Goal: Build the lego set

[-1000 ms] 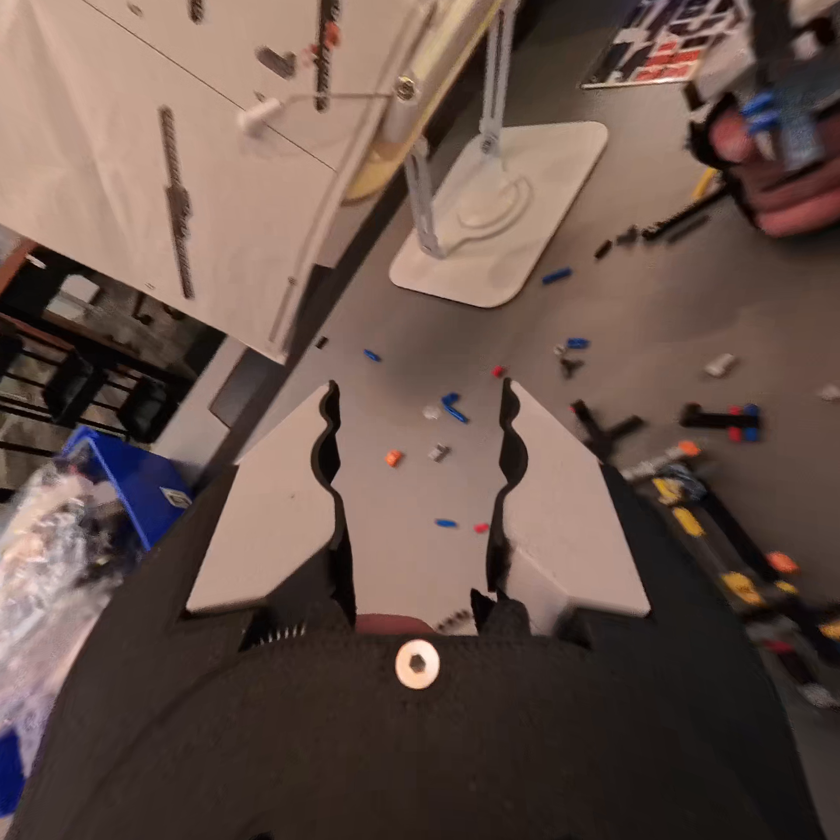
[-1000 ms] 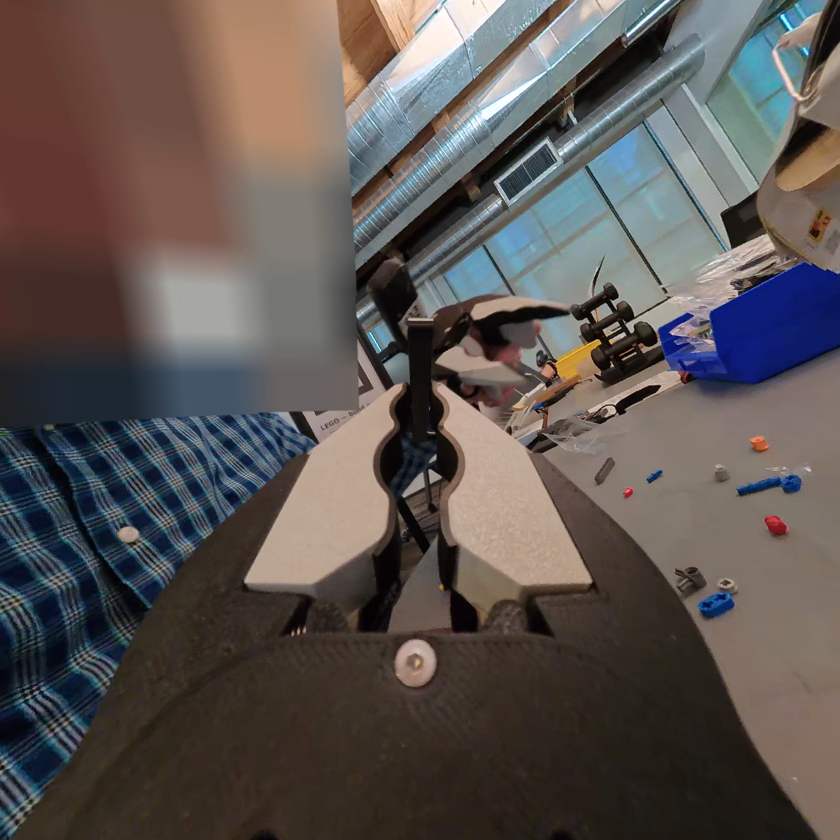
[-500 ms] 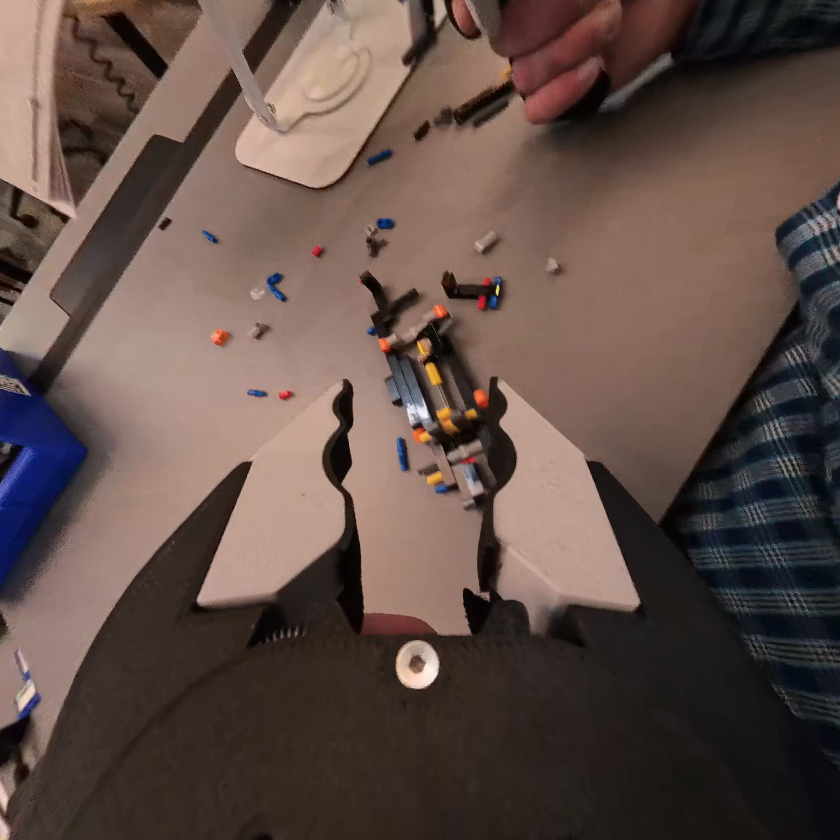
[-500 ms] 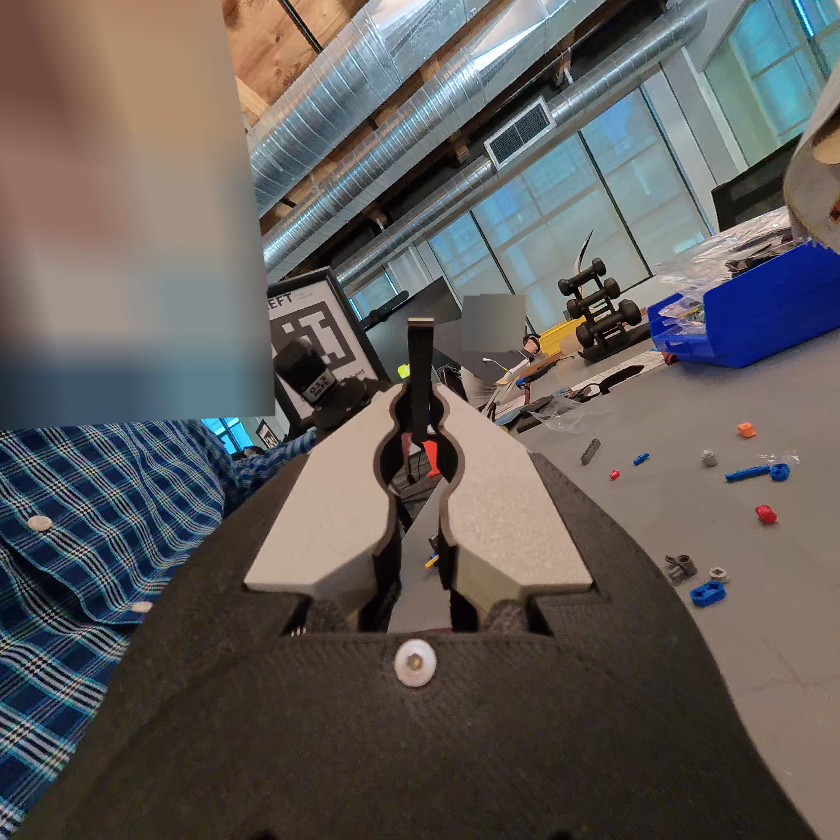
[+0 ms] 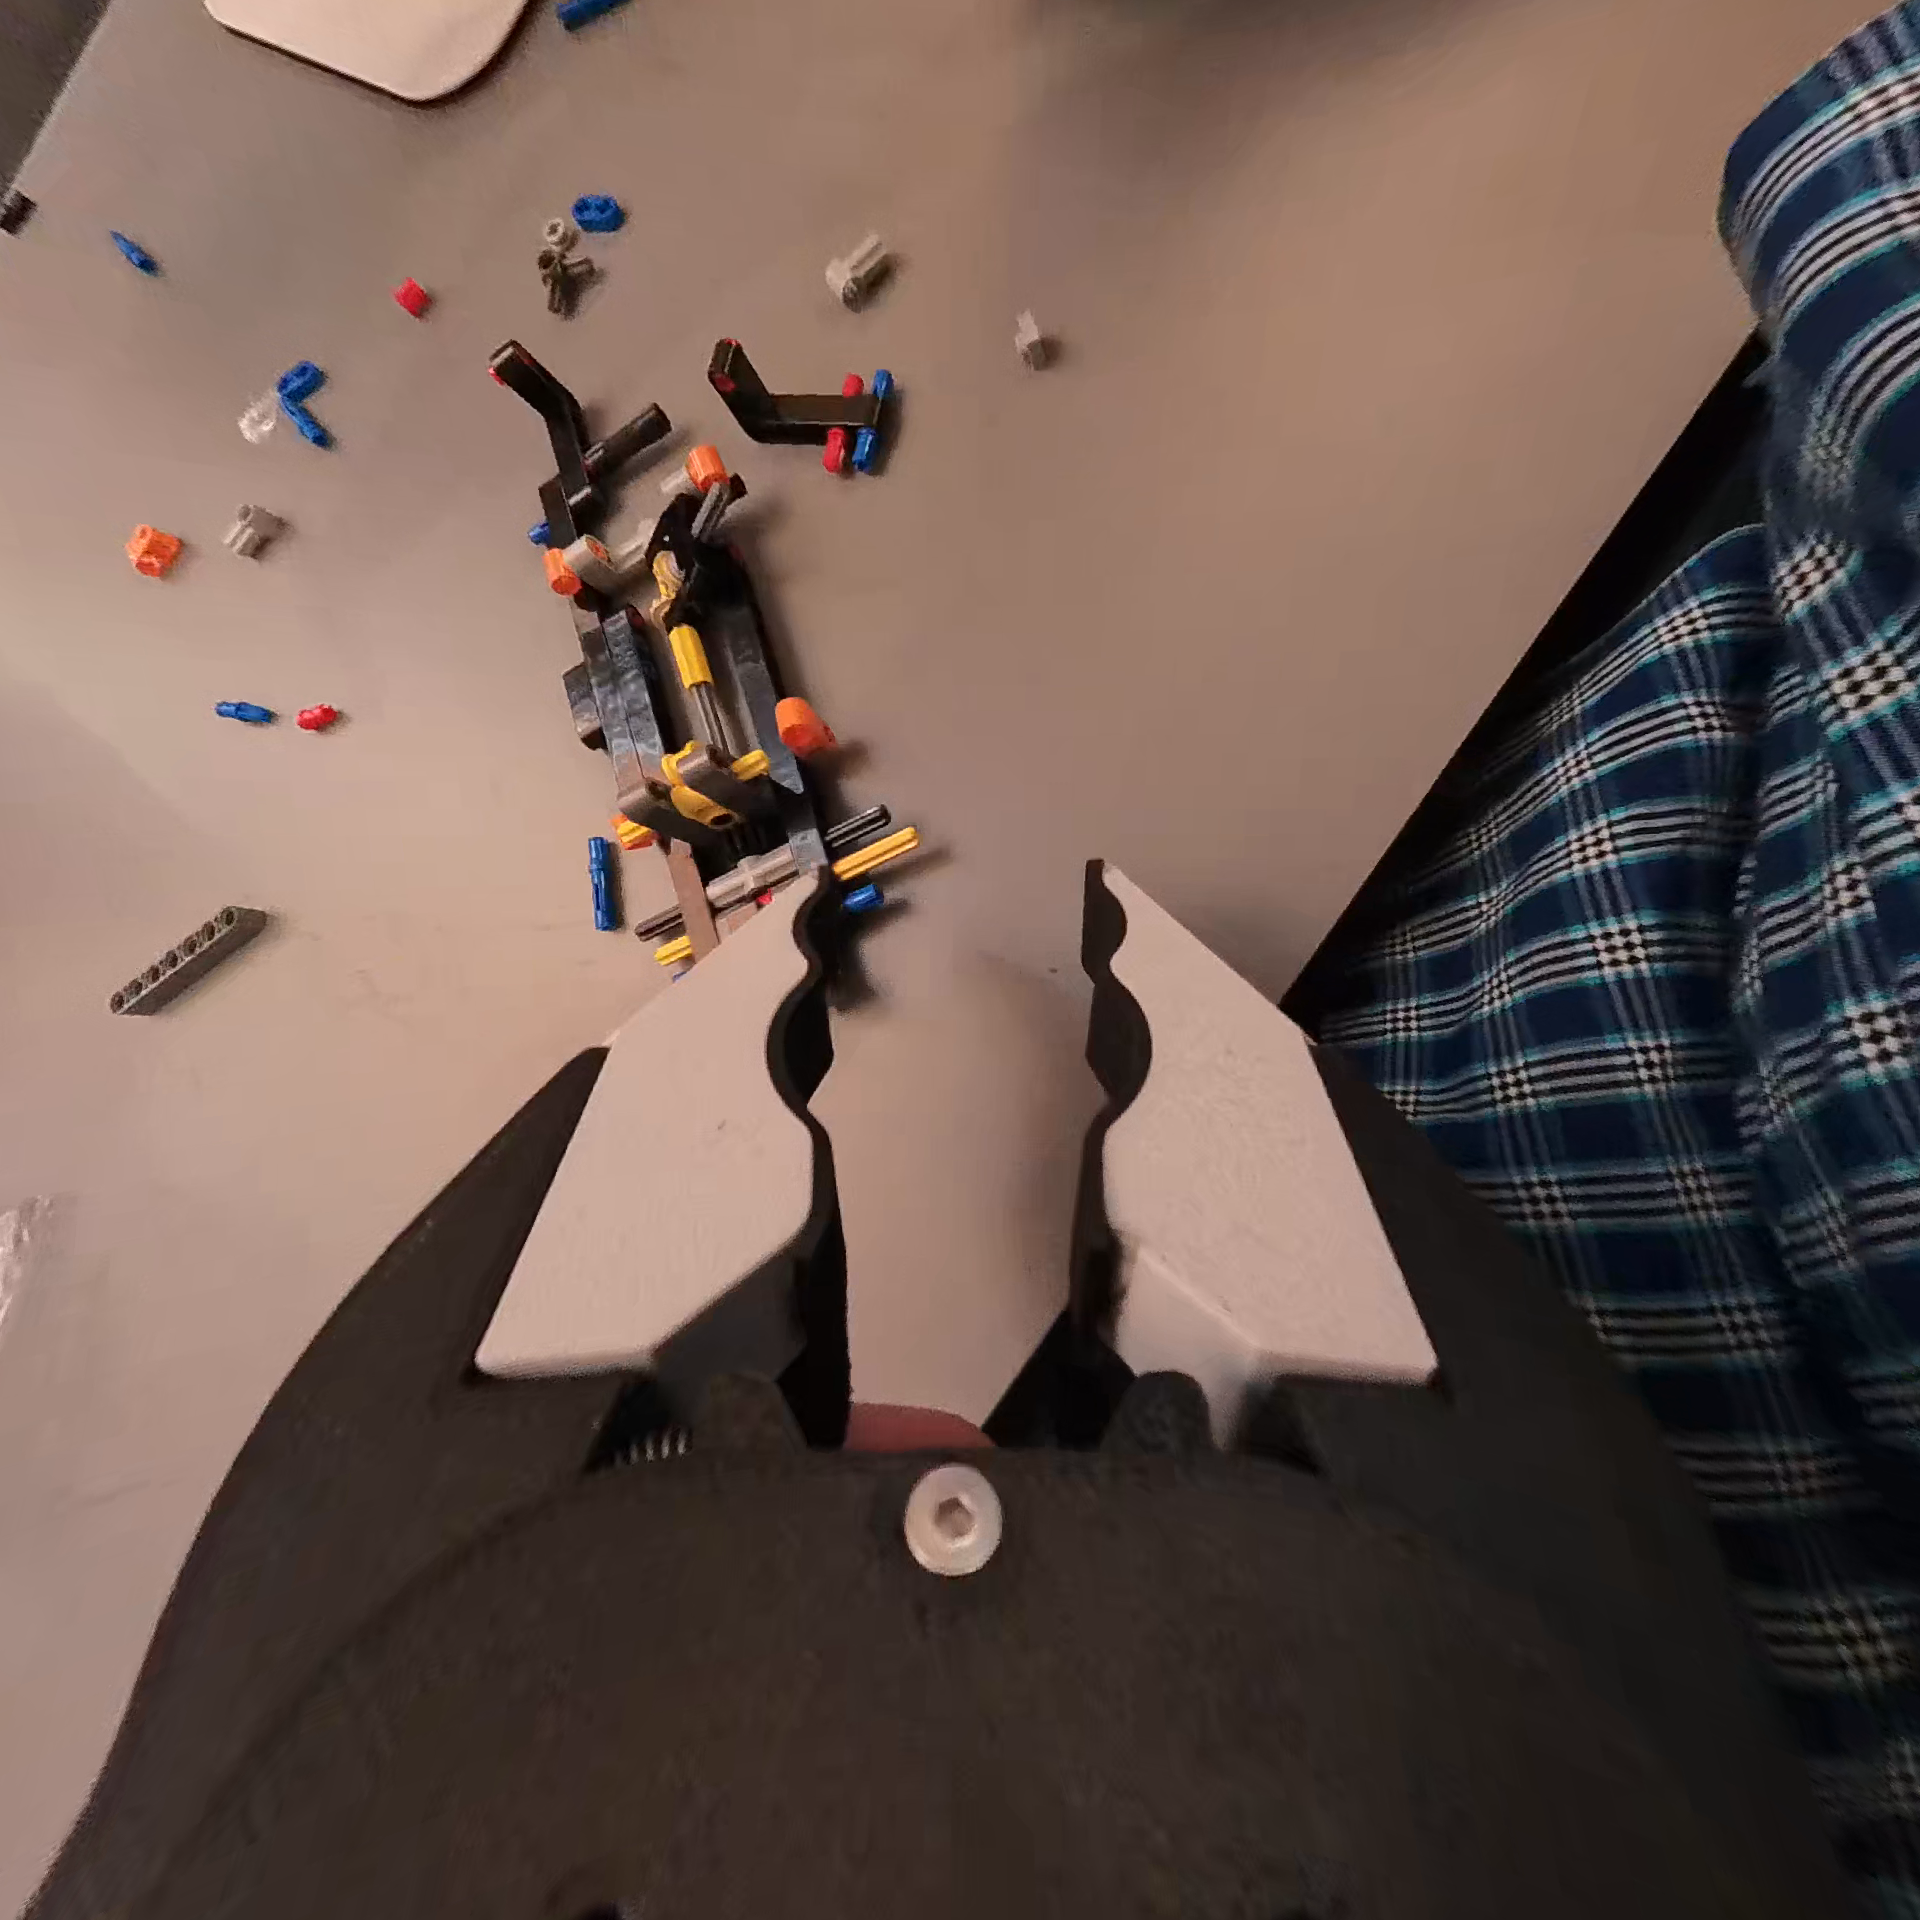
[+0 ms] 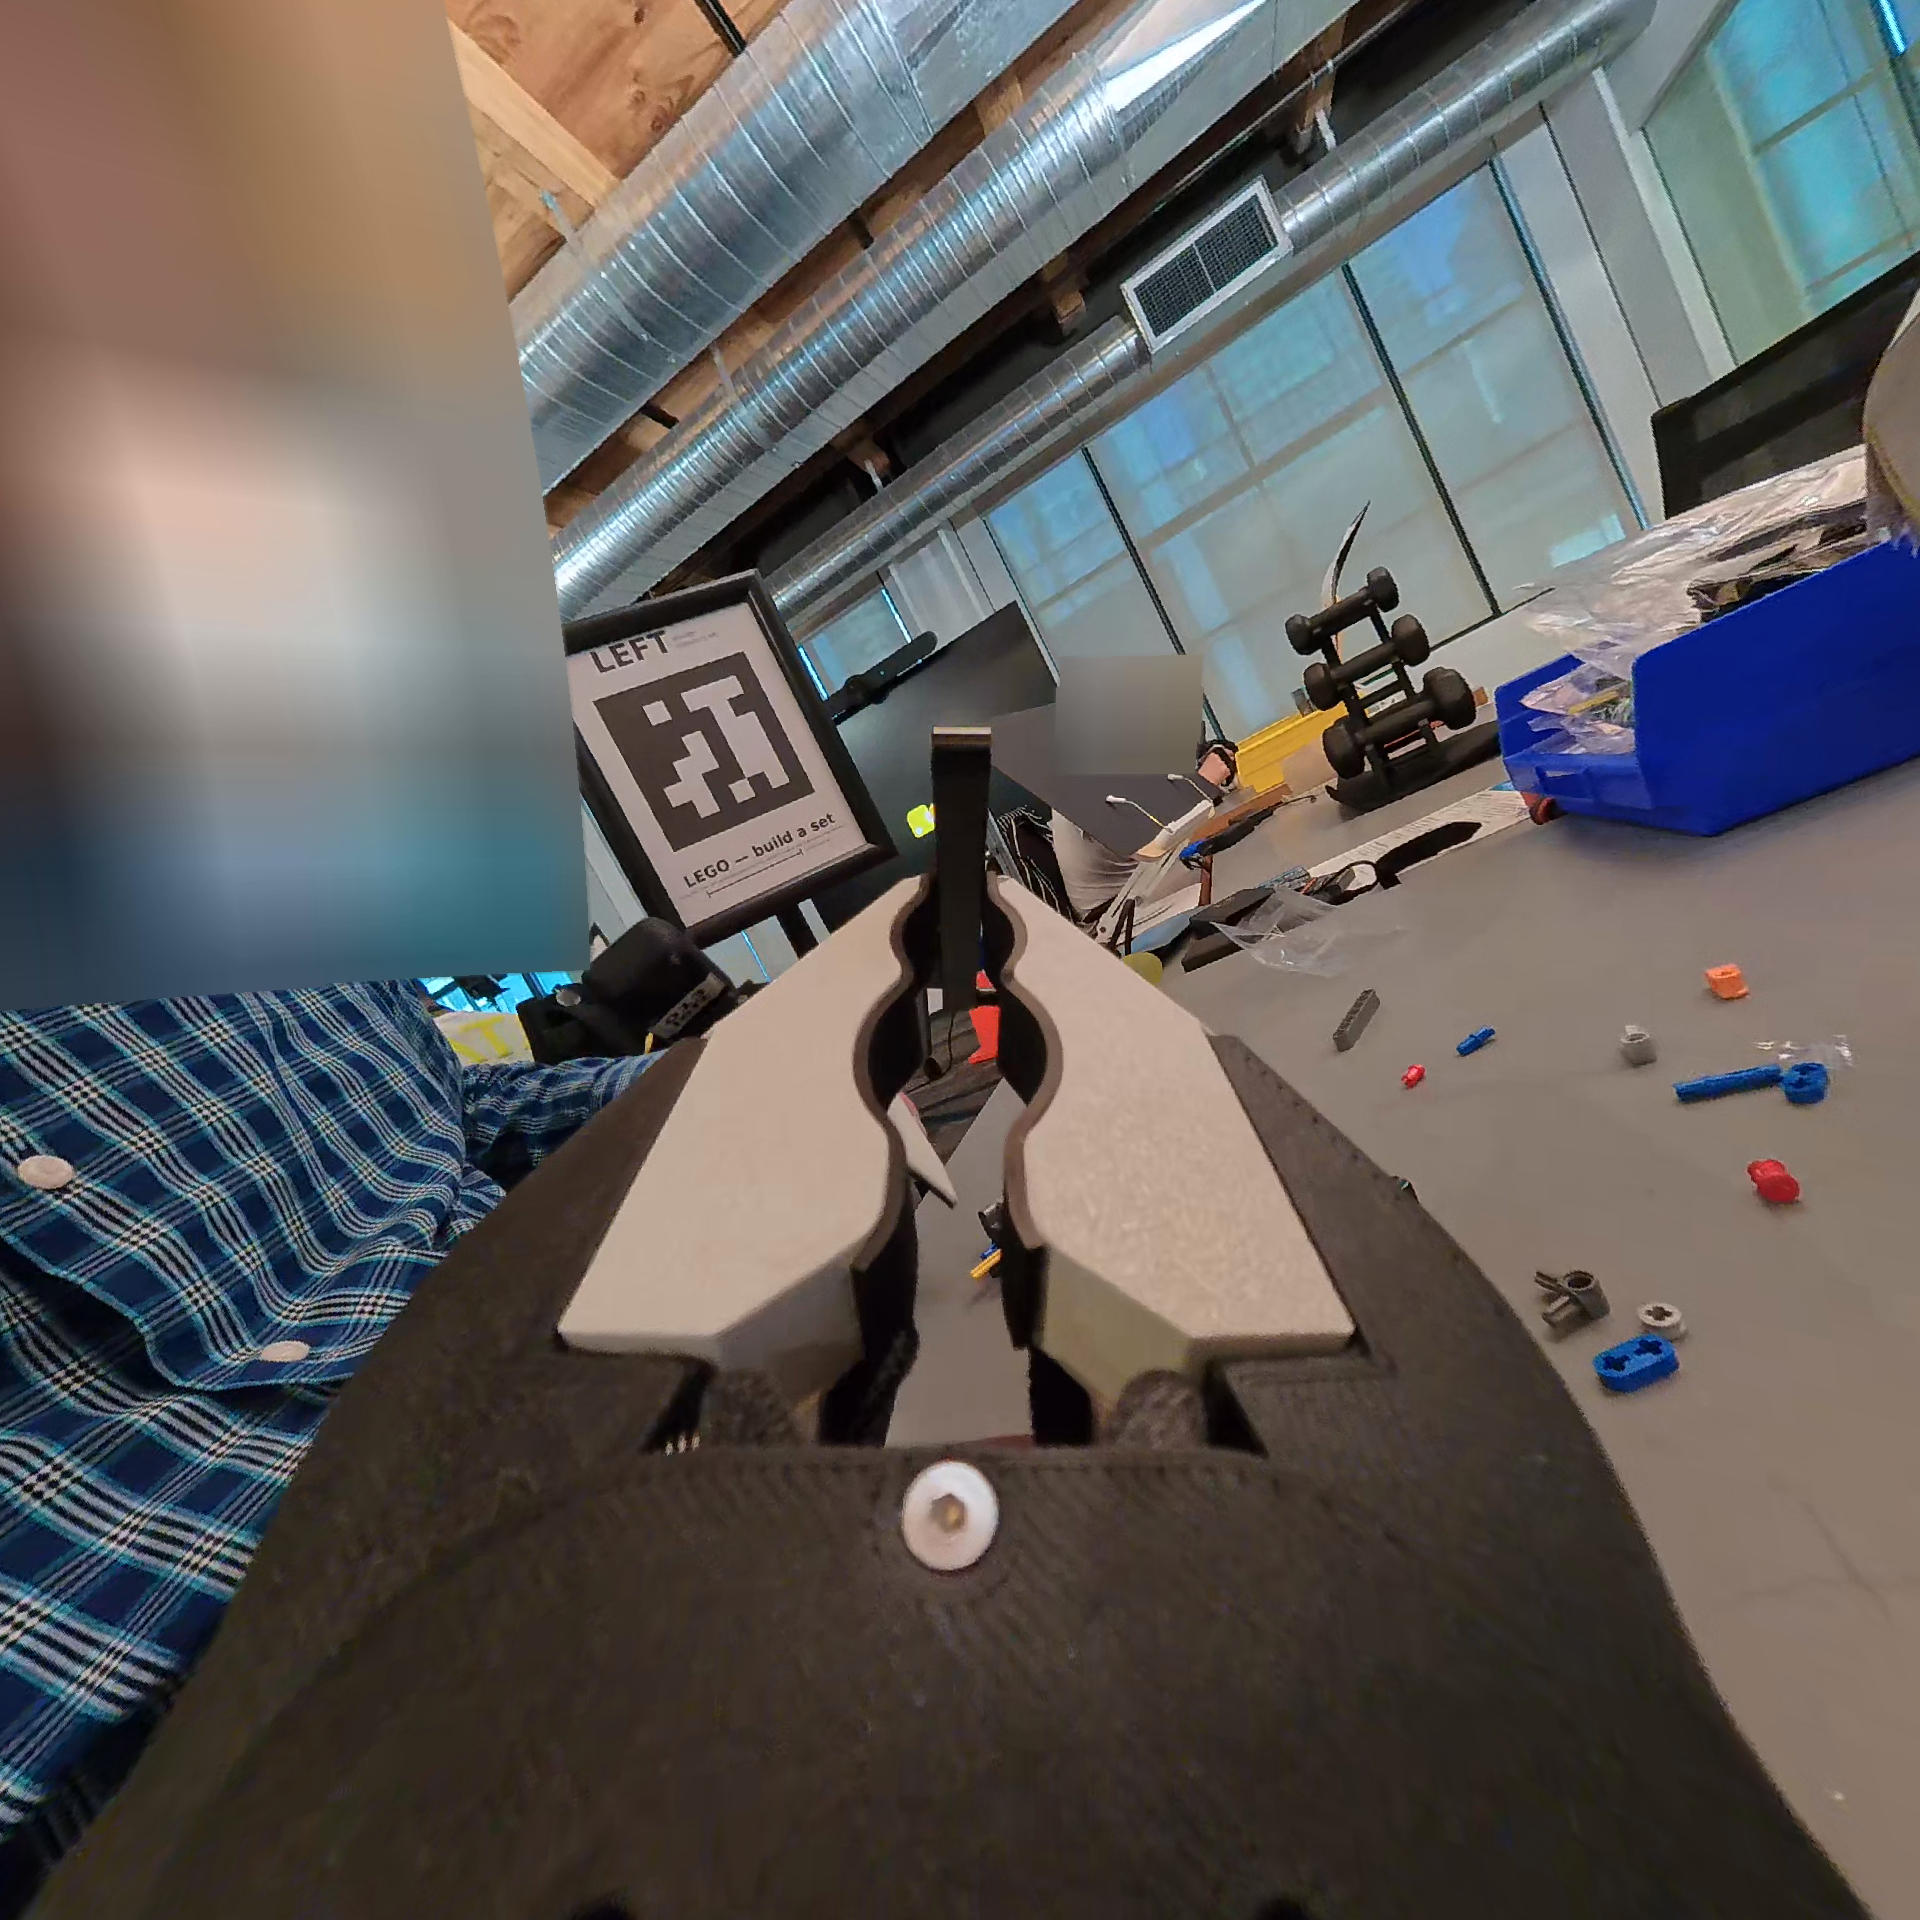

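In the left wrist view, the left gripper [image 5: 956, 894] is hanging over the grey surface [image 5: 1195, 520] with its jaws spread apart and nothing between them. Just ahead of its left fingertip [image 5: 805, 925], the half-built lego model [image 5: 686, 707] is lying flat on the surface, a long dark frame with yellow, orange and grey parts; its near end is sitting right at that fingertip, though contact cannot be told. A black angled piece with red and blue pins [image 5: 805, 410] is lying just beyond the model, apart from it. Loose bits are lying scattered to the left: a grey beam with holes [image 5: 187, 961], an orange piece [image 5: 154, 549], a blue pin [image 5: 600, 881] and a red piece [image 5: 411, 296]. A plaid sleeve [image 5: 1714, 935] is filling the right side, past the surface's edge.

In the right wrist view, the right gripper [image 6: 958, 894] is pointing upward and away from the surface, its jaws clenching a thin black lego beam [image 6: 958, 831] that is standing upright and sticking out above the fingertips. A framed sign [image 6: 717, 764] is standing behind it. On the grey surface to the right, small pieces are lying well apart: a blue flat link [image 6: 1636, 1363], a red piece [image 6: 1772, 1181], a blue rod [image 6: 1751, 1083] and an orange piece [image 6: 1725, 980]. A blue bin [image 6: 1714, 727] is sitting farther back, with a rack of dumbbells [image 6: 1382, 691] beyond it.
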A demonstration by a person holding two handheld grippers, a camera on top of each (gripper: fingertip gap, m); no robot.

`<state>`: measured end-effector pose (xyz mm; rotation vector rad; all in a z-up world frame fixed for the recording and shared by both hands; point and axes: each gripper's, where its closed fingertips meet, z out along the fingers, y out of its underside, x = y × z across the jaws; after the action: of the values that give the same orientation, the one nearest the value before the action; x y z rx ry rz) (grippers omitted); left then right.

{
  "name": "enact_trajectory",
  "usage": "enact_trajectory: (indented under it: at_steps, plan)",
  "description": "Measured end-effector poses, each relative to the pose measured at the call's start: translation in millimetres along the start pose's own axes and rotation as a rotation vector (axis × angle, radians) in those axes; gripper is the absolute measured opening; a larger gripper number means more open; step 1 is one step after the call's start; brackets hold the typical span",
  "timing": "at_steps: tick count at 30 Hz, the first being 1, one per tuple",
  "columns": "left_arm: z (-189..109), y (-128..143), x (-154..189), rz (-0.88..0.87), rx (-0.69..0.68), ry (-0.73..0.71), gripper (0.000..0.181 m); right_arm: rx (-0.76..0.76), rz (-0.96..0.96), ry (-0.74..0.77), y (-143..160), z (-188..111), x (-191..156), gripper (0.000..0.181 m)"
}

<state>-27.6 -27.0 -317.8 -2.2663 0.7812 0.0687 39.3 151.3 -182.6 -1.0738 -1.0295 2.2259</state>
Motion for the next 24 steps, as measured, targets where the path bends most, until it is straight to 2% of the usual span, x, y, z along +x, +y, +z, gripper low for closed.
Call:
enact_trajectory:
  at_steps: [10, 16, 21, 24]
  plan:
    - [13, 8, 1, -0.021, -0.065, 0.021, 0.055, 0.001, -0.002, -0.009, -1, 1, -2, 0.005]
    - [12, -7, -1, -0.049, -0.014, 0.059, 0.059, 0.003, -0.002, -0.013, -1, 1, -3, 0.006]
    - [17, 1, 1, -0.043, -0.063, 0.084, 0.062, 0.004, 0.0, -0.017, -1, 1, -4, 0.006]
    - [16, -3, 1, -0.048, -0.051, 0.089, 0.063, 0.004, 0.0, -0.021, -1, 2, -5, 0.006]
